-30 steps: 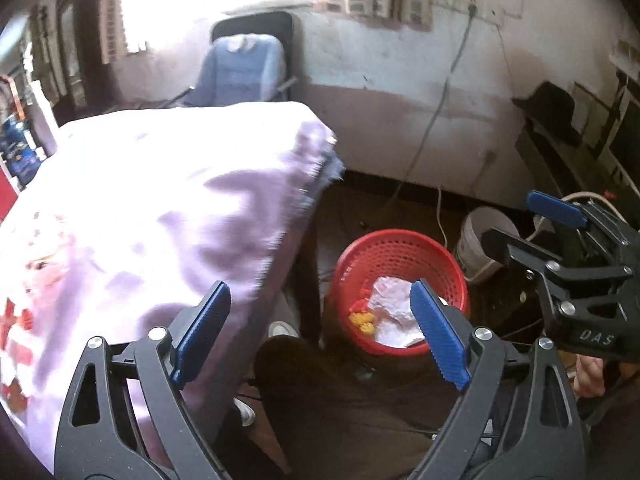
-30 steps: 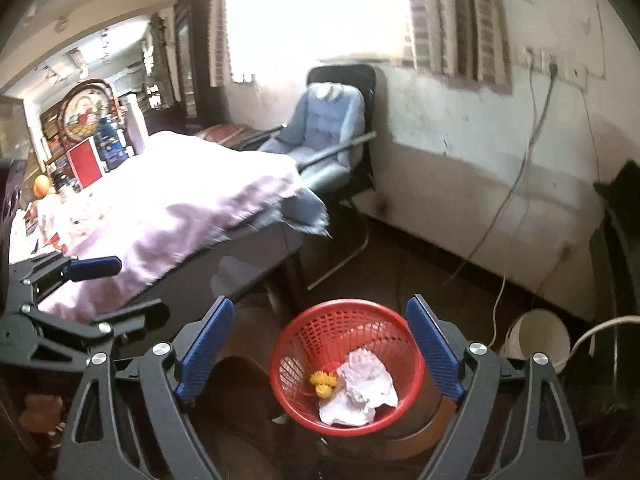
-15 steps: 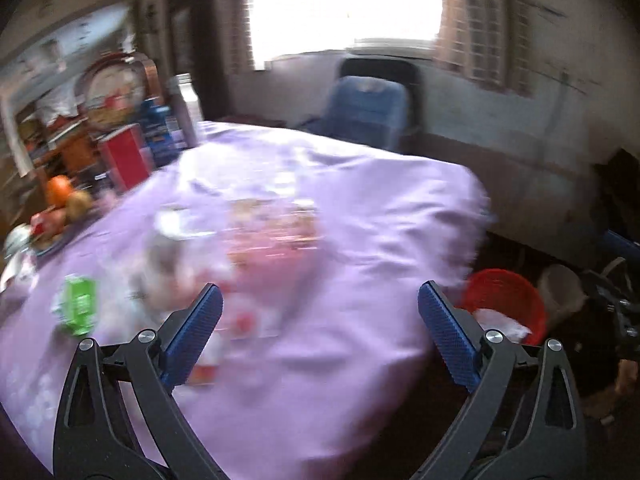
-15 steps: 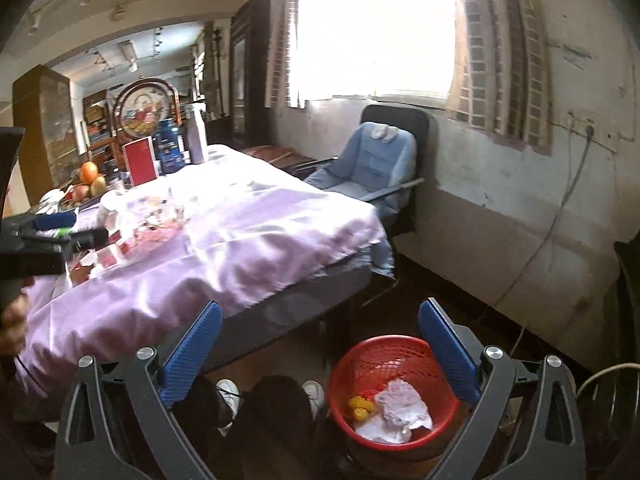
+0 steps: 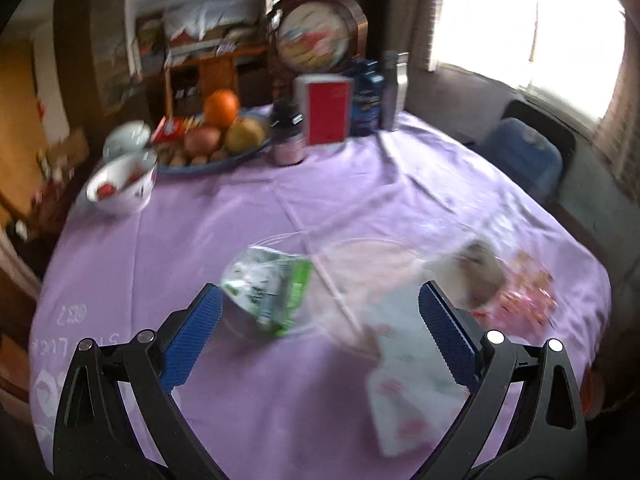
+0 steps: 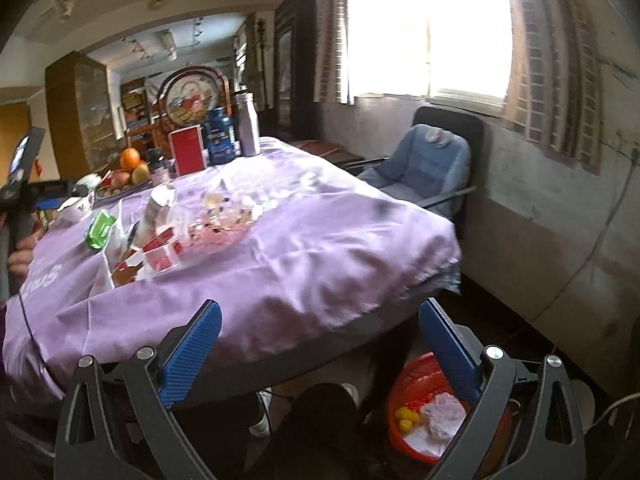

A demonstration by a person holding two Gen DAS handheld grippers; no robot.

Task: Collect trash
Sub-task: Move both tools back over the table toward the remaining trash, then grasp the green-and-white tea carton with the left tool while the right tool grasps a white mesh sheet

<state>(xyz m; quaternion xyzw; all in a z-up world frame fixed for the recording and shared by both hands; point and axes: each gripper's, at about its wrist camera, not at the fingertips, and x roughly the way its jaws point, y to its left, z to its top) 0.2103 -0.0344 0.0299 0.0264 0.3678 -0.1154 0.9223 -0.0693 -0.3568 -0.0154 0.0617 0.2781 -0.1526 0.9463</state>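
Note:
My left gripper (image 5: 320, 340) is open and empty above the purple table. Just ahead of it lie a crumpled green and white wrapper (image 5: 270, 290), a white printed wrapper (image 5: 404, 392), a crumpled tissue (image 5: 476, 276) and pink wrappers (image 5: 524, 300). My right gripper (image 6: 320, 352) is open and empty, held off the table's near edge. The red trash basket (image 6: 416, 376) stands on the floor below it, with white paper (image 6: 442, 414) and yellow scraps (image 6: 404, 418) inside. The same wrappers (image 6: 102, 230) show on the table in the right wrist view.
A white bowl (image 5: 120, 190), a fruit plate (image 5: 208, 140), a dark jar (image 5: 288, 136), a red box (image 5: 328, 110) and bottles (image 5: 394, 88) stand at the table's far side. A blue chair (image 6: 428, 164) stands by the wall. My legs (image 6: 316, 428) are under the table.
The left gripper has swung from the basket up and left over the table's trash. The right gripper has risen and tilted up, so the basket has dropped low in its view.

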